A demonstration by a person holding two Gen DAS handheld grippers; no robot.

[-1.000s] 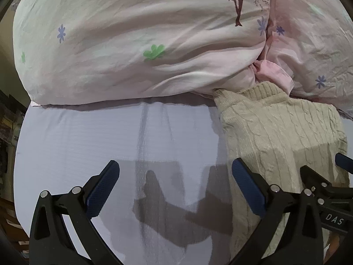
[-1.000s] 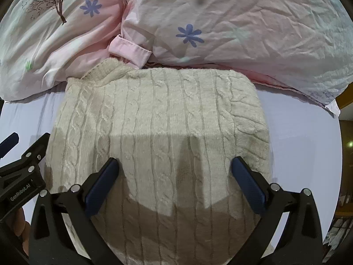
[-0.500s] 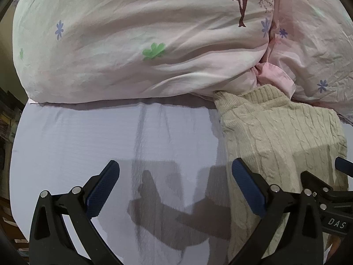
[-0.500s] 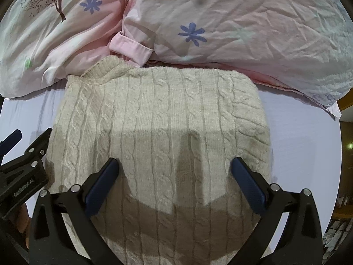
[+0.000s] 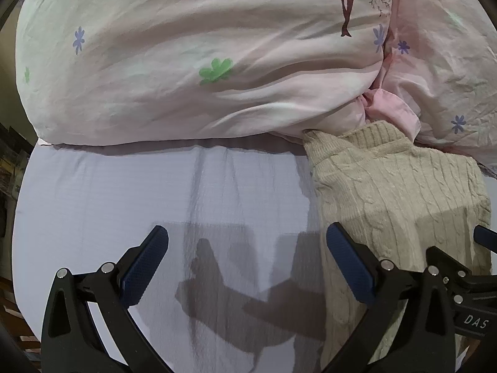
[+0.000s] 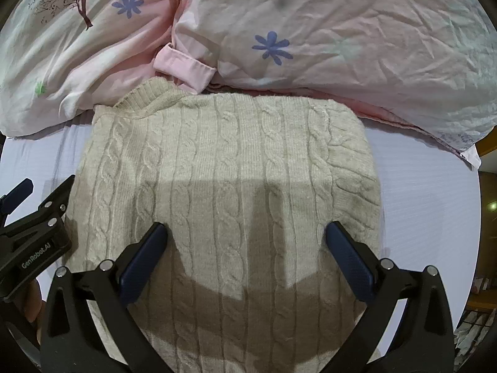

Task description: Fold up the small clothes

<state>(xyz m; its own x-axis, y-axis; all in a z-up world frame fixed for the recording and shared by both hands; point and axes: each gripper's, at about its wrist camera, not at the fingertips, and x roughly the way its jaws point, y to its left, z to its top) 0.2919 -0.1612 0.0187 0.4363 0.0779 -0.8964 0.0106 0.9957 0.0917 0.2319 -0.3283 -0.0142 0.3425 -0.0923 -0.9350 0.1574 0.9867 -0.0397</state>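
A cream cable-knit sweater [image 6: 230,168] lies flat on the pale sheet, sides folded in, collar toward the duvet. It also shows at the right of the left wrist view [image 5: 397,199]. My right gripper [image 6: 247,258] is open and empty, hovering over the sweater's lower half. My left gripper [image 5: 247,258] is open and empty over bare sheet just left of the sweater; it shows at the left edge of the right wrist view [image 6: 28,192]. The right gripper shows at the right edge of the left wrist view [image 5: 450,255].
A bulky pink floral duvet [image 5: 202,62] is piled along the far side, touching the sweater's collar [image 6: 341,31]. The pale lavender sheet [image 5: 124,202] spreads left of the sweater. Dark room edges show at the far right [image 6: 487,217].
Both grippers have pulled back slightly toward me and stay open. The sweater has not moved.
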